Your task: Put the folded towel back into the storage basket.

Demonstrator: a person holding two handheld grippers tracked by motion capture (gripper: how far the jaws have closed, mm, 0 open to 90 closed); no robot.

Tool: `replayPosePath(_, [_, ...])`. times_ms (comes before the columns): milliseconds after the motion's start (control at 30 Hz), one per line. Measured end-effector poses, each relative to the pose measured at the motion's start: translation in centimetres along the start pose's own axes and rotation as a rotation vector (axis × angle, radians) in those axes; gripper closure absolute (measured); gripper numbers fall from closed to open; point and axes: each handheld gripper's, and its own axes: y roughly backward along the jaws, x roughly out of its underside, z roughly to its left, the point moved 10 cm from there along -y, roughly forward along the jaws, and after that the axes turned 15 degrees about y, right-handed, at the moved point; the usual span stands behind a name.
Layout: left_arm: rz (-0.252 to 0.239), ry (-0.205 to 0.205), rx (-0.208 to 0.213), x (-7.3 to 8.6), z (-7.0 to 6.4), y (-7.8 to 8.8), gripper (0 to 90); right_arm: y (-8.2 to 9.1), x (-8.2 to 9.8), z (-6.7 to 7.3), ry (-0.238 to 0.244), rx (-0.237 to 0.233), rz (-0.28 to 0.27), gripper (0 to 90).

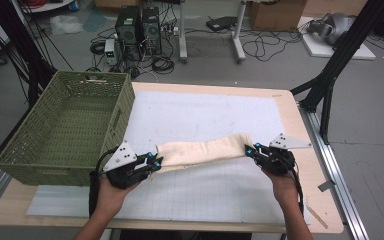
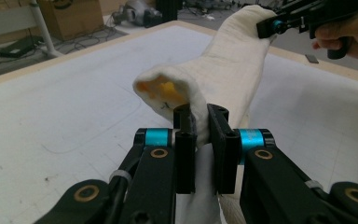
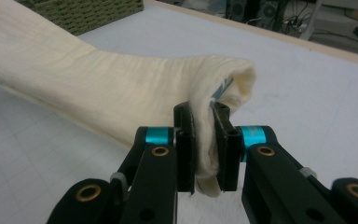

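- cream cloth, folded lengthwise into a long band, stretched between the two grippers over the white mat on the worktop.
- left gripper — fingers clenched on the cloth's left end; in the left gripper view the fabric bunches up between them, and a yellow patch shows inside the open fold just above.
- right gripper — fingers clenched on the cloth's right end; in the right gripper view the folded edge is pinched between them and a bit of blue print shows at the fold.
- cloth sags a little in the middle; whether the middle touches the mat, cannot tell.
- each gripper held in a hand, forearms coming in from the near edge of the worktop.
- green woven basket sits at the left edge of the worktop, just beside the left gripper, apart from the cloth.
- floor beyond the worktop: two dark computer towers and loose cables.
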Motion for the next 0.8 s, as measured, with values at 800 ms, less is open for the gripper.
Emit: replayPosePath(800, [-0.134,0.013,-0.07,-4.0,2.2,4.5,81.6,-4.5,-10.5,-1.8,0.134,-0.016,-0.09,80.6])
